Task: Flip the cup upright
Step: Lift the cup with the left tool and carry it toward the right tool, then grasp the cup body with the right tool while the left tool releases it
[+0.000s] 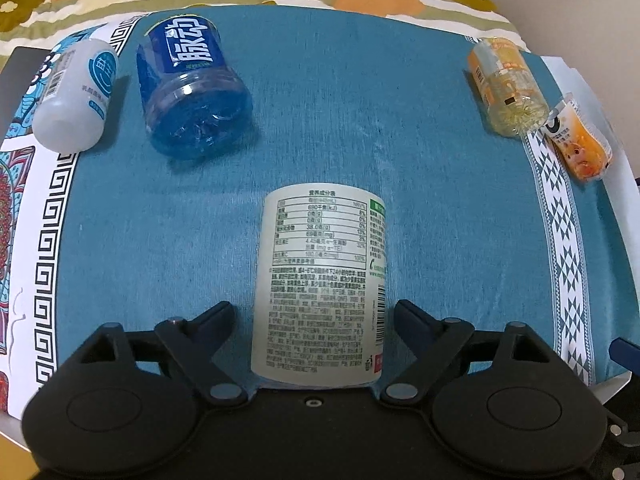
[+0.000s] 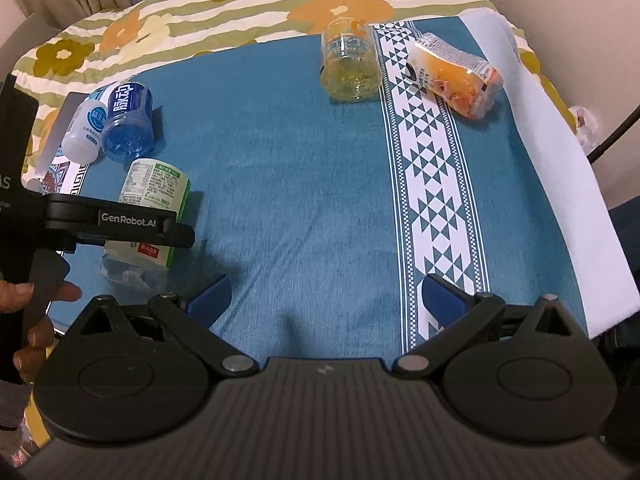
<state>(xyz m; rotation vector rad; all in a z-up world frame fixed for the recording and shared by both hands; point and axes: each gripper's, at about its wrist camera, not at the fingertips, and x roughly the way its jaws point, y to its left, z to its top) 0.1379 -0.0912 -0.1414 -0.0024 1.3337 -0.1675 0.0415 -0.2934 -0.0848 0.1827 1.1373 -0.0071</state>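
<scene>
A teal cloth (image 1: pixel 320 100) with a white patterned band covers the surface in both views, and a floral striped bedspread (image 2: pixel 240 12) fills the top of each frame behind it.

The left gripper (image 1: pixel 315 322) takes up the bottom of the left wrist view, its jaws spread wide on either side of the cup (image 1: pixel 320 288). The cup, a cut bottle with a white and green printed label, lies on its side in the lower centre of that frame, lengthwise between the fingers; neither finger appears to press on it, though contact is hard to judge at this angle. In the right wrist view the same cup (image 2: pixel 154 188) sits at the left middle of the frame, with the left gripper's black arm crossing over it.

The right gripper (image 2: pixel 325 300) fills the bottom of its own view, jaws wide apart over bare cloth, holding nothing.

In the upper left of the left wrist view lie a blue bottle piece (image 1: pixel 192 88) and, just beside it, a white bottle (image 1: pixel 76 96). In the upper right lie a yellow clear bottle piece (image 1: pixel 508 86) and, near it, a small orange container (image 1: pixel 580 140) on the patterned band.
</scene>
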